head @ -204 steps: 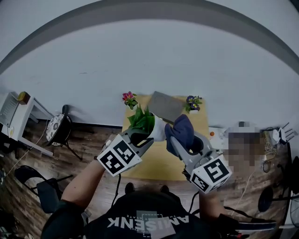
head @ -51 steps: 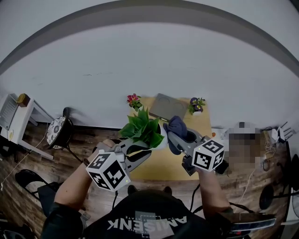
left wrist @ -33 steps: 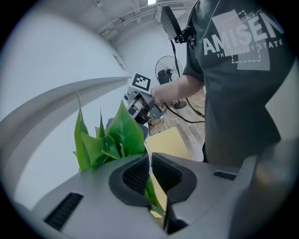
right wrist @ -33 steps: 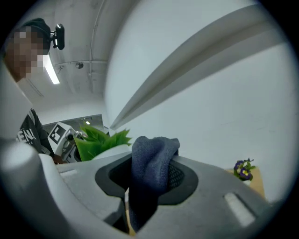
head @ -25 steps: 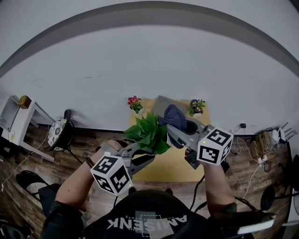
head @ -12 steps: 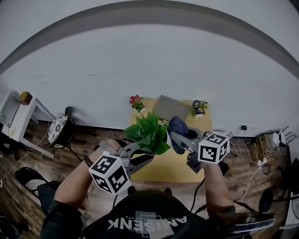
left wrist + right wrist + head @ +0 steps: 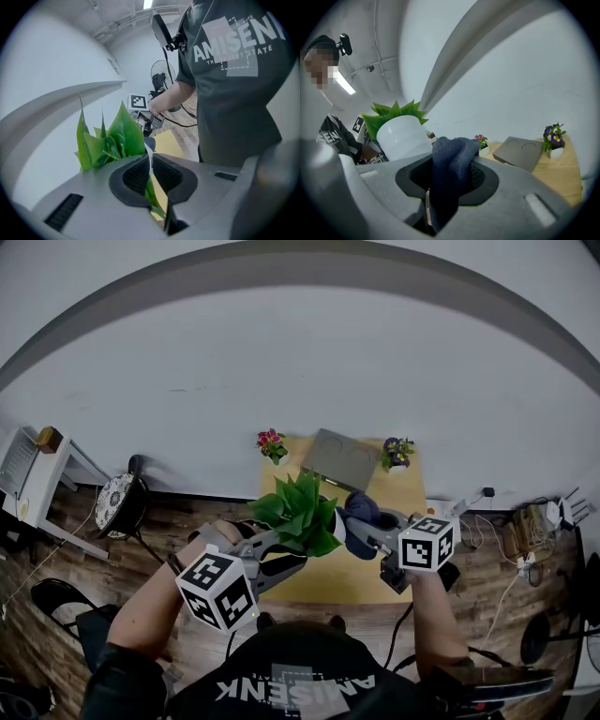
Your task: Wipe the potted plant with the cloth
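The left gripper [image 7: 151,165] pinches the thin white rim of the potted plant [image 7: 298,512] in its fingers, holding it above the yellow bench [image 7: 328,579]. Just beside the leaves, the right gripper [image 7: 450,177] has its fingers clamped on a dark blue cloth [image 7: 451,154]. Along the bench's far edge stand a pink-flowered pot [image 7: 272,444] at the left corner, a grey tray [image 7: 339,457] and a purple-flowered pot [image 7: 396,451] at the right corner.

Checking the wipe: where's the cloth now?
The cloth is clamped in the right tongs, mid head view, just right of the potted plant.

Recording lab: floor cables [image 7: 527,526], standing fan [image 7: 162,74].
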